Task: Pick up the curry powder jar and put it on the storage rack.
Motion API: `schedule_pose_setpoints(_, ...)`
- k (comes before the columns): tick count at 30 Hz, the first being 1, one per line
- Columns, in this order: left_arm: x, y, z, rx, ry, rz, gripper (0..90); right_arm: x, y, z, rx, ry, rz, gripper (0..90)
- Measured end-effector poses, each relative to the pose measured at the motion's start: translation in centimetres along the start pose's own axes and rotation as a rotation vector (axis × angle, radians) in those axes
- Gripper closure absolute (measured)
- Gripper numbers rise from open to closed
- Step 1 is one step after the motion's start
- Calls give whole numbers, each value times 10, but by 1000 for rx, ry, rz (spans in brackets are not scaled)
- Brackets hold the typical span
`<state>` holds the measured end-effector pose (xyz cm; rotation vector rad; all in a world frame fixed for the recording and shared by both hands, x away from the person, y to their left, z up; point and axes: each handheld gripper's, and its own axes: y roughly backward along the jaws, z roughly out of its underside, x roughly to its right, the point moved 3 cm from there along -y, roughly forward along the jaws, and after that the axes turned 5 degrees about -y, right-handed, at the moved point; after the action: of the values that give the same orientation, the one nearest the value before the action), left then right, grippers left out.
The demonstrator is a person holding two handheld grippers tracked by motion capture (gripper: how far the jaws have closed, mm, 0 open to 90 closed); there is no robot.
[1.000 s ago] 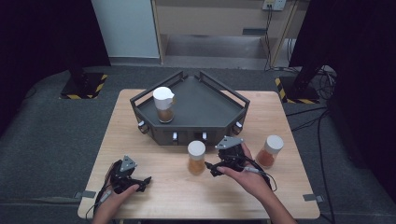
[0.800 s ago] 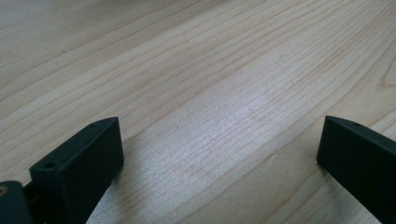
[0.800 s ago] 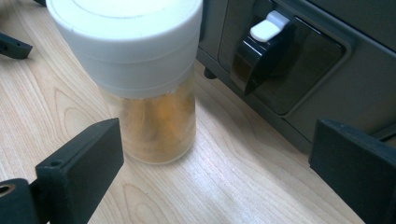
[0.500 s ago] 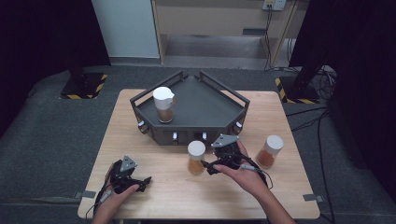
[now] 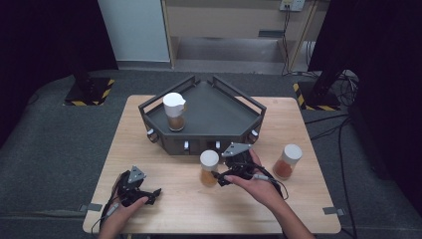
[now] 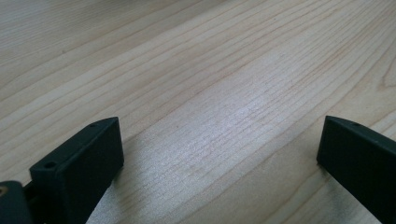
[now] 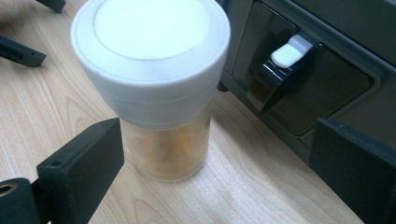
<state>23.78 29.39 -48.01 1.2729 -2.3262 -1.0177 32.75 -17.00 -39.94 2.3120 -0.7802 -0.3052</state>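
A jar with a white lid and amber contents (image 5: 209, 168) (image 7: 154, 84) stands on the wooden table in front of the dark rack (image 5: 234, 117). My right gripper (image 5: 218, 178) (image 7: 215, 172) is open just to the jar's right; in the right gripper view the jar stands between and just ahead of the jaws, nearer the left one, untouched. A second white-lidded jar (image 5: 174, 112) stands on the rack's left part. A third jar with reddish contents (image 5: 287, 162) stands on the table at the right. My left gripper (image 5: 154, 196) (image 6: 219, 154) rests open over bare wood at the front left.
The rack's front face carries a black latch with a white tab (image 7: 289, 51), close behind the middle jar. The table (image 5: 278, 214) ends in dark grey floor on all sides. Bare wood lies between the two grippers.
My right gripper has shifted a little to the left, closer to the middle jar. The left gripper and the jars have stayed where they were.
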Motion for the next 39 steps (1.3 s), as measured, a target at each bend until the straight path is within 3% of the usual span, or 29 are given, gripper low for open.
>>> schedule_pose_setpoints(26, 0, 0, 0, 0, 0, -1, 0, -3, -12, -9, 12, -13, -58, 75)
schedule_pose_setpoints(39, 0, 0, 0, 0, 0, -1, 0, -4, -19, -11, 22, -26, -77, 151)
